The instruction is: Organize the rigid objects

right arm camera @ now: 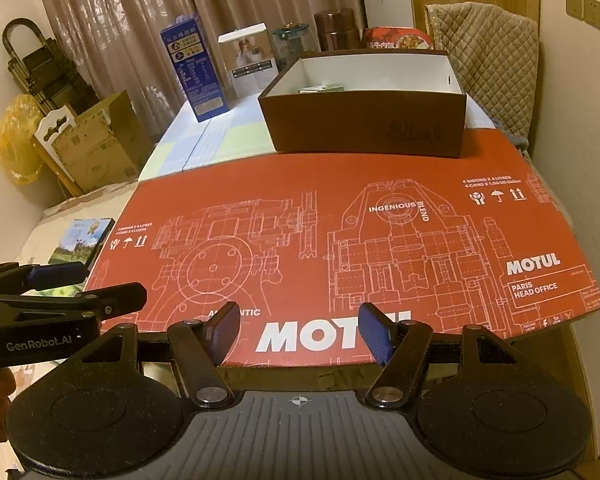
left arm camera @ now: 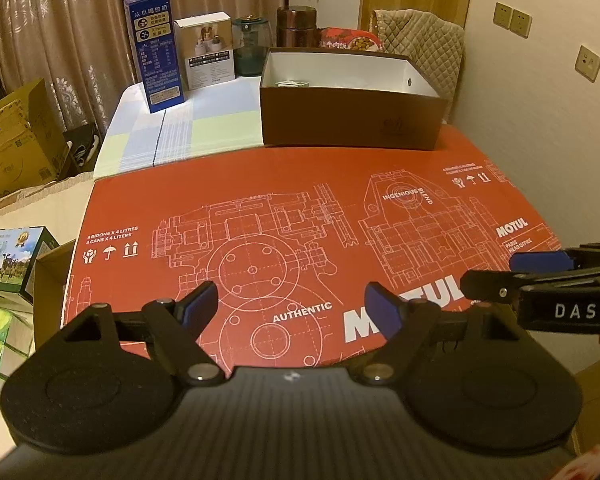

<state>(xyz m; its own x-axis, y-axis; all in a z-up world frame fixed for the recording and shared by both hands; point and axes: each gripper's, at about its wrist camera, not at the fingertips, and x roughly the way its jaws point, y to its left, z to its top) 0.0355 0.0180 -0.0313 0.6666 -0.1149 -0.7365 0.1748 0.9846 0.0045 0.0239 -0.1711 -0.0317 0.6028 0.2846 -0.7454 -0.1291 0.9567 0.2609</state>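
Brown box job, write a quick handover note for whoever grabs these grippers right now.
Left gripper: open, empty, above the red cardboard sheet.
Right gripper: open, empty, alongside it.
Brown box: open at the sheet's far edge, something small and flat already inside.
Left to do: blue carton, white box, dark jar, brown flask and red bowl all stand behind or beside the box, untouched.

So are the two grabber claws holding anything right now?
No. The left gripper and the right gripper are both open and empty, hovering over the red cardboard sheet.
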